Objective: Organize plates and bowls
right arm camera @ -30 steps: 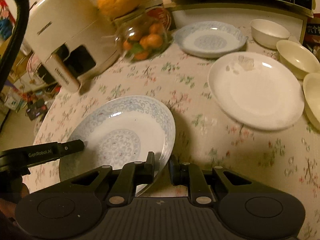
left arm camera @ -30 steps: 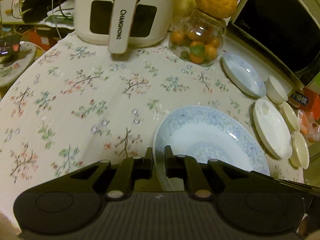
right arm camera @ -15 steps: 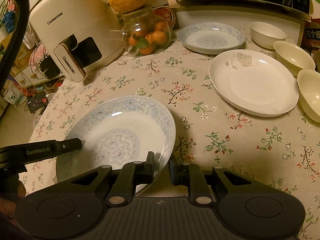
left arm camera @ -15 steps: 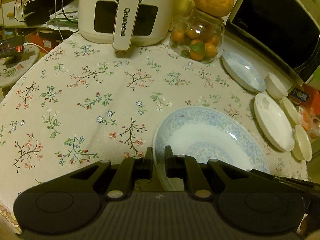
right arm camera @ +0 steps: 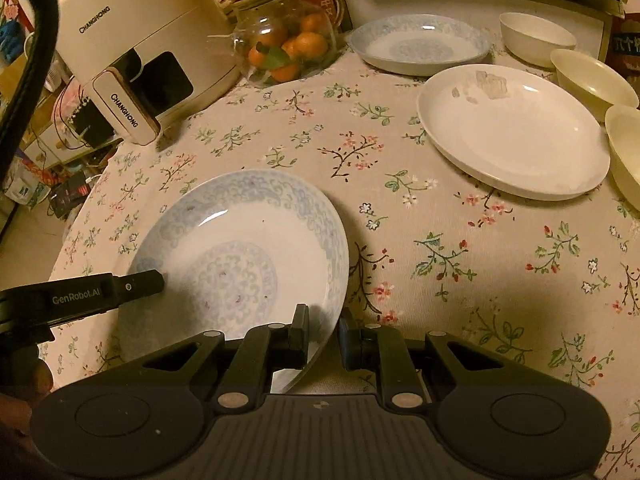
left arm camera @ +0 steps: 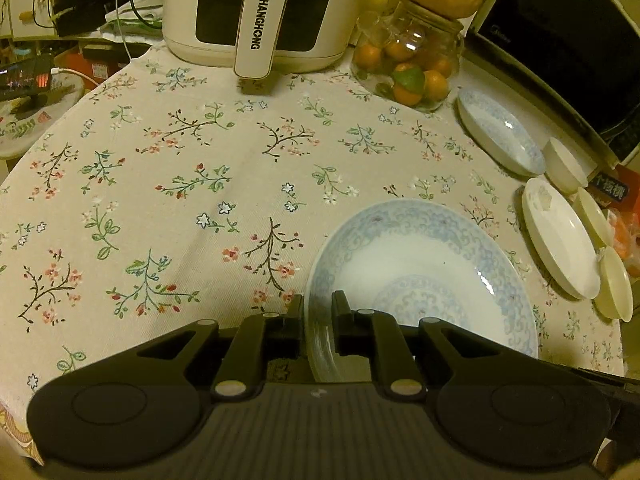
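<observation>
Both tongs, the left gripper (left arm camera: pixel 318 312) and the right gripper (right arm camera: pixel 324 326), are pinching the near rim of the patterned plate (right arm camera: pixel 240 256); the left is opening slightly. It's glazed, stiff, breakable, probably slippery, so opposite rim edges suit best.

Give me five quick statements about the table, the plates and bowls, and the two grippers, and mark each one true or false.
1. Both grippers grip the rim of the near blue-patterned plate. True: the left gripper and the right gripper each pinch its edge, though the left jaws are opening.
2. The plain white plate is stacked on a blue plate. False: it lies alone on the floral tablecloth.
3. The glass jar holds small orange fruit. True.
4. Only one blue-patterned plate is on the table. False: a second blue-patterned plate lies near the jar.
5. The bowls are nested in one pile. False: three sit separately.
</observation>
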Action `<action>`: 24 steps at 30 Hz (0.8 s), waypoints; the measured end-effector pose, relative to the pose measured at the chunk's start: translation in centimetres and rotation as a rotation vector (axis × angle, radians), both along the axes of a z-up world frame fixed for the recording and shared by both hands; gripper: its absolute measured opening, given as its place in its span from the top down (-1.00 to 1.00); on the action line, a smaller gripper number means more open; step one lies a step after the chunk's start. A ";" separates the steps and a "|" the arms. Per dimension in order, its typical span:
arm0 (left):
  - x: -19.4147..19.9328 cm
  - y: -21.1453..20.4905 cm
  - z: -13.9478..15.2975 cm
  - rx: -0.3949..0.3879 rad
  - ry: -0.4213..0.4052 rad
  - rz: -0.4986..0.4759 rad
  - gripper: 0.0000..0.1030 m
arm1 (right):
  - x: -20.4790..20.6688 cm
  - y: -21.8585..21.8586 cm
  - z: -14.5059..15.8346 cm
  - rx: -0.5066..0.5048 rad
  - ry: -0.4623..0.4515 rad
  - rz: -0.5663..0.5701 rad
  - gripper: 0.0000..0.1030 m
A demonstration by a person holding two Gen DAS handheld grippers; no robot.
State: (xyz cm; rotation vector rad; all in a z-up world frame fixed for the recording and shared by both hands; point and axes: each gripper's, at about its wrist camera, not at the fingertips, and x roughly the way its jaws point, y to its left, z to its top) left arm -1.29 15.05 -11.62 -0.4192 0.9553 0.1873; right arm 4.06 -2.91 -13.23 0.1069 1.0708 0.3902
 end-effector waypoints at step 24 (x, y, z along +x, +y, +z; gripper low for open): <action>3.9 -0.6 5.8 0.107 -0.107 0.030 0.63 | 2.8 -5.9 4.2 0.026 -0.050 -0.099 0.47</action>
